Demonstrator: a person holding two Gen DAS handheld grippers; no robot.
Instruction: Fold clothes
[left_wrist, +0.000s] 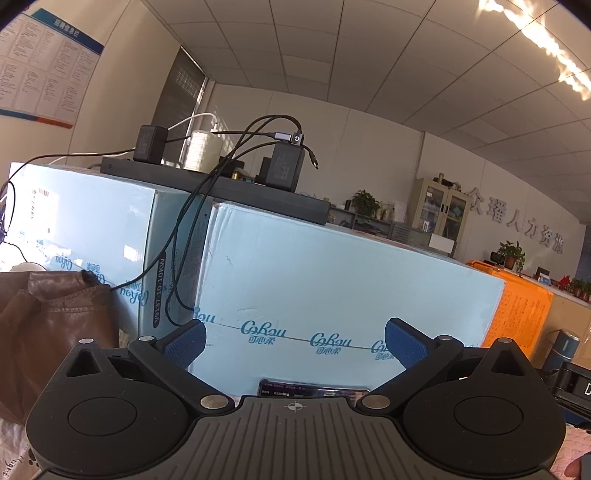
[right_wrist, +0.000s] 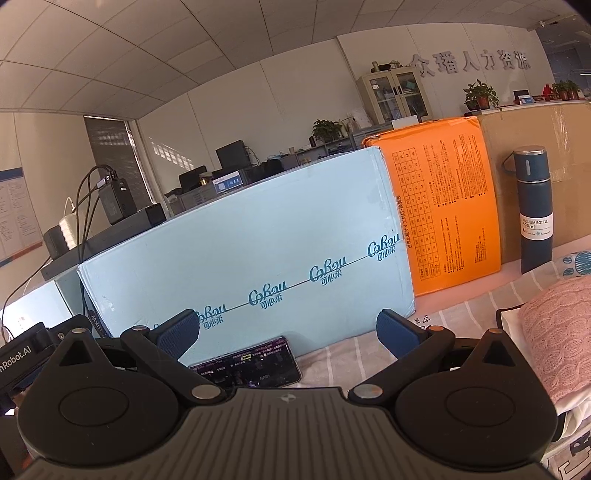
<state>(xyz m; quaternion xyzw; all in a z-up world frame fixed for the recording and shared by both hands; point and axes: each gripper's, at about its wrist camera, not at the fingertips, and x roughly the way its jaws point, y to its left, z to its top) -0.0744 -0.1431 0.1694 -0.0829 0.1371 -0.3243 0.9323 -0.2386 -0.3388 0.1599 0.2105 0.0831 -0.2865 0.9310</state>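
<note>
Two tools are up and level, both with their blue pads spread wide and nothing between them: my left tool (left_wrist: 295, 341) and my right tool (right_wrist: 290, 334) each point at the boxes rather than down at any cloth. I judge that I am at the very start of folding, or between garments, with no garment gripped.

Just past my right tool a phone (right_wrist: 245, 363) lies flat on the striped cloth covering the surface (right_wrist: 332, 354), its screen lit. To my right, close by, sits a pink knitted garment (right_wrist: 557, 339), bunched on something white; it is the only clothing I can name with confidence, and neither tool touches it. In the left view a brown leather bag (left_wrist: 51, 325) sits near my left side.

Behind the phone stands a pale blue box (right_wrist: 243, 251), then an orange box (right_wrist: 447, 206) beside it, and a dark flask (right_wrist: 533, 210) upright further right. On top of the blue boxes rest chargers and cables (left_wrist: 284, 162).

Next, I think, both tools must tip downward and swing right toward the pink knit, to find an edge or corner before closing.
</note>
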